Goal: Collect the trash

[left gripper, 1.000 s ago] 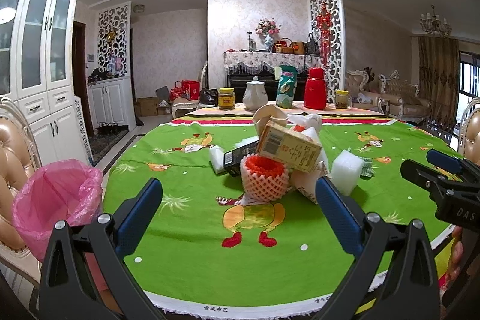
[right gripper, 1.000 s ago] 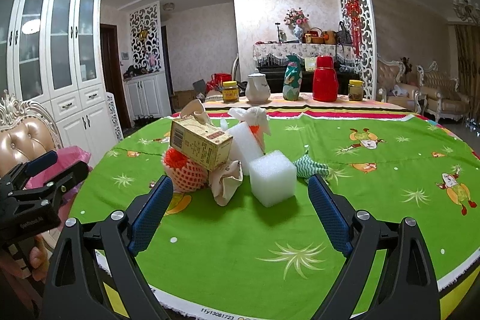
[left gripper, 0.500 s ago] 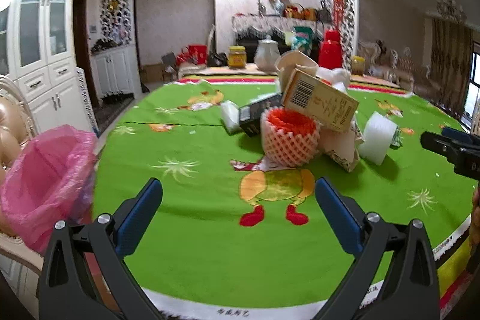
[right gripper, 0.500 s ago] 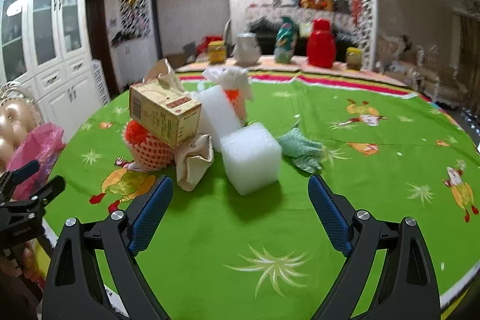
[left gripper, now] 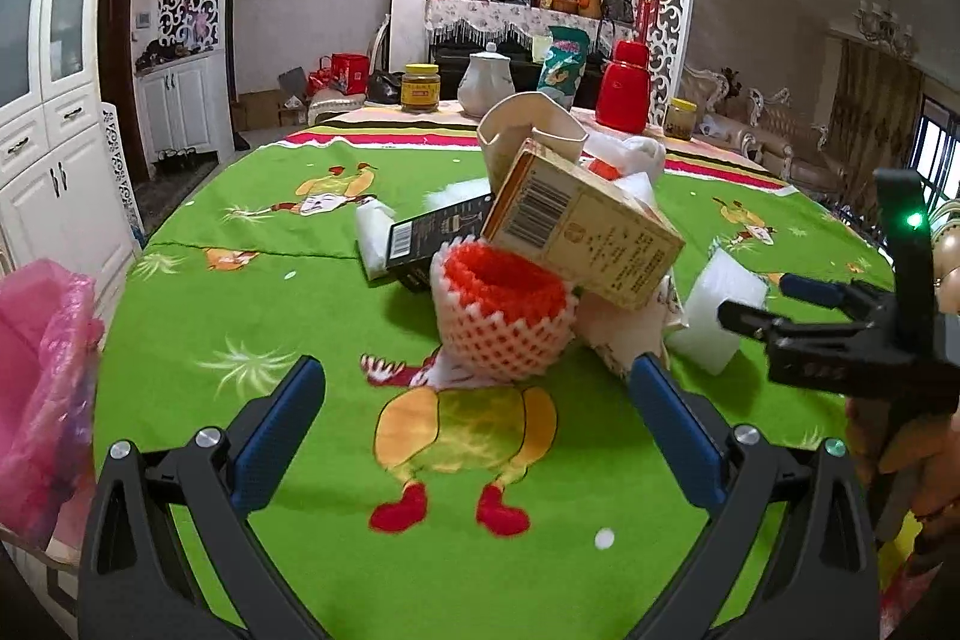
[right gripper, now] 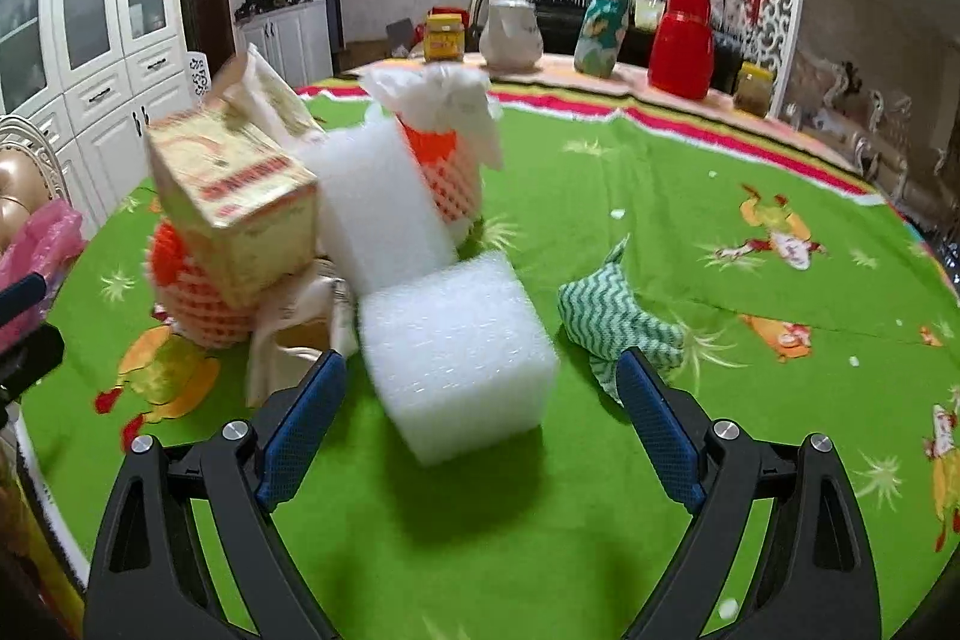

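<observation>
A heap of trash lies on the green tablecloth (left gripper: 312, 292). A red-and-white foam fruit net (left gripper: 503, 316) sits just beyond my left gripper (left gripper: 477, 394), which is open with nothing between its fingers. A tan cardboard box (left gripper: 582, 232) leans on the net, with a black box (left gripper: 432, 235) and paper cups (left gripper: 528, 136) behind. My right gripper (right gripper: 480, 388) is open, its fingers on either side of a white foam block (right gripper: 456, 352) without touching it. A crumpled green cloth (right gripper: 618, 322) lies right of the block. The right gripper (left gripper: 780, 307) also shows at the left wrist view's right edge.
A pink bag-lined bin (left gripper: 42, 388) stands off the table's left edge by a chair. At the table's far side stand a yellow-lidded jar (left gripper: 420, 87), a white teapot (left gripper: 487, 82), a red thermos (left gripper: 627, 97) and a green patterned bag (right gripper: 597, 25). White cabinets line the left wall.
Both grippers have moved forward and tipped down toward the heap. The fruit net now sits close ahead of the left gripper, and the foam block has come between the right gripper's fingers.
</observation>
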The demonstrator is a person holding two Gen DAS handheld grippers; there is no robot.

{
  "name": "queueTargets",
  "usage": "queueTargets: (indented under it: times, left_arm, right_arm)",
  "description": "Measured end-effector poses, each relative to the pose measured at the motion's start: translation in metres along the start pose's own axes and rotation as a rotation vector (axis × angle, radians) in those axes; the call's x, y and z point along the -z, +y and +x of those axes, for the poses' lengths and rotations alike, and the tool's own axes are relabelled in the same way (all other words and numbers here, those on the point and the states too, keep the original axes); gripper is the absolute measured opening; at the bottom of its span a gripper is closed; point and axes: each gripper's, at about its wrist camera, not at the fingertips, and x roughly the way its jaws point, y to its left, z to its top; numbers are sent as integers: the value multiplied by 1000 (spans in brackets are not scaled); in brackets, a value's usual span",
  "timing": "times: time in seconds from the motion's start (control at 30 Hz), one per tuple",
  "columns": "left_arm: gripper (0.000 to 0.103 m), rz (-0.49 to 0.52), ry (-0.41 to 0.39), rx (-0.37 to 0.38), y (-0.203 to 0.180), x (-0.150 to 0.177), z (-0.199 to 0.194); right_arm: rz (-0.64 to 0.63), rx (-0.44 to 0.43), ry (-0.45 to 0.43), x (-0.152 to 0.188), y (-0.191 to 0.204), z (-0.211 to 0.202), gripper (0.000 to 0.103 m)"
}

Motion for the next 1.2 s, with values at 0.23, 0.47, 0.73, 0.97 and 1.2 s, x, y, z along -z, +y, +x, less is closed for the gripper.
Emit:
queueTargets:
  times: [0.23,0.47,0.73,0.97,1.2]
  left_arm:
    - [98,2,5,14,-17,-17,26]
    - [98,17,3,40,-41,-37,52]
    - [99,284,-35,-115,-87,-45,79]
    - [93,284,-39,-118,-78,-48,94]
    - [27,210,20,-16,-64,-42,101]
  right_arm:
    - [35,-64,-27,6,-11,2,61]
    - [177,-91,-84,2,-48,-16,61]
    - [243,-98,-142,-4,-67,-38,61]
    - [220,-89,-140,-3,-63,-42,61]
    - [171,-40,-135,-1,-52,-40,61]
